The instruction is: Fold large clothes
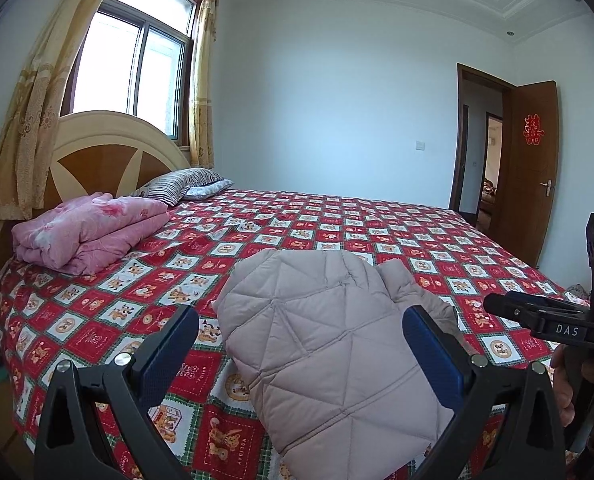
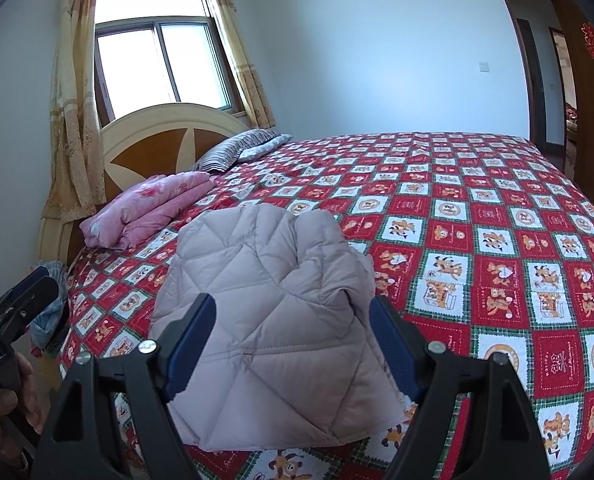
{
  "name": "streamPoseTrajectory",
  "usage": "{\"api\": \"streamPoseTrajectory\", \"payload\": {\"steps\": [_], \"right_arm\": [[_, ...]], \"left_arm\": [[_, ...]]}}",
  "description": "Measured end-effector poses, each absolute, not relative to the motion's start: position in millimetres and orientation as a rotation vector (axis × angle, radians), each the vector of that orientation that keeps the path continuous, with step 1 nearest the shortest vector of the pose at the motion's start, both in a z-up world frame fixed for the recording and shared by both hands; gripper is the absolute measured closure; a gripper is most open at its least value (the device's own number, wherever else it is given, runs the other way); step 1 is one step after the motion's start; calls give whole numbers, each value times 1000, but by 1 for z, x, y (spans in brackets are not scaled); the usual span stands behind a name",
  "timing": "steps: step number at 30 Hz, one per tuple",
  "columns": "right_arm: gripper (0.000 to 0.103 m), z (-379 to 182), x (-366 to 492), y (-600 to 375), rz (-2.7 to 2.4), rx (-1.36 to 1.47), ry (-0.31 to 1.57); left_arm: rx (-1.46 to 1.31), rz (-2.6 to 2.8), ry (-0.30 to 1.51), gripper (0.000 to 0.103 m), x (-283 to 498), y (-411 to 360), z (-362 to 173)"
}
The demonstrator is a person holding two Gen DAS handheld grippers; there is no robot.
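I see the bed [image 1: 377,224] filling most of both wrist views; it is covered by a red, white and green checked sheet with cartoon prints, and I use it as the landmark for everything else. At the head of the bed stands a cream and brown headboard [image 1: 109,148], with a window [image 2: 157,56] and yellow curtains [image 1: 29,120] behind it. Past the far side of the bed, a brown door [image 1: 533,160] stands open. On the bed near the headboard lies a folded pink quilt [image 1: 93,232], and beyond it, also at the head of the bed, a striped pillow [image 1: 177,186]. The task item, a pale pink-grey quilted jacket [image 2: 265,320], lies folded into a compact bundle on the bed at its near edge, well apart from the pink quilt. The left hand-held gripper [image 1: 301,360] is at the near edge of the bed with its blue-padded jaws spread wide; in its own view the jacket appears between the jaws, and the pads are not pressing on the fabric. The right hand-held gripper [image 2: 293,344] is likewise at the near edge of the bed, jaws spread wide on either side of the jacket bundle as seen, gripping nothing. Each view shows the other hand-held gripper at its edge, held by a person's hand [image 2: 5,400].
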State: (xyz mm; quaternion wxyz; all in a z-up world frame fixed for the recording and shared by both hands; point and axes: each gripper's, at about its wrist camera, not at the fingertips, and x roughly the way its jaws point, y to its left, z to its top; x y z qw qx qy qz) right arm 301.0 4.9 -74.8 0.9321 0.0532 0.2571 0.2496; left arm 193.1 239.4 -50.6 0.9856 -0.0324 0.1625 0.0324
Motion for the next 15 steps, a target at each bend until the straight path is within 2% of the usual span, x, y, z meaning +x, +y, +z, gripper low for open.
{"api": "streamPoseTrajectory", "payload": {"steps": [15], "right_arm": [[21,-78,300,5,511,109,532]], "left_arm": [[-60,66,333,1,194,239,-53]]}}
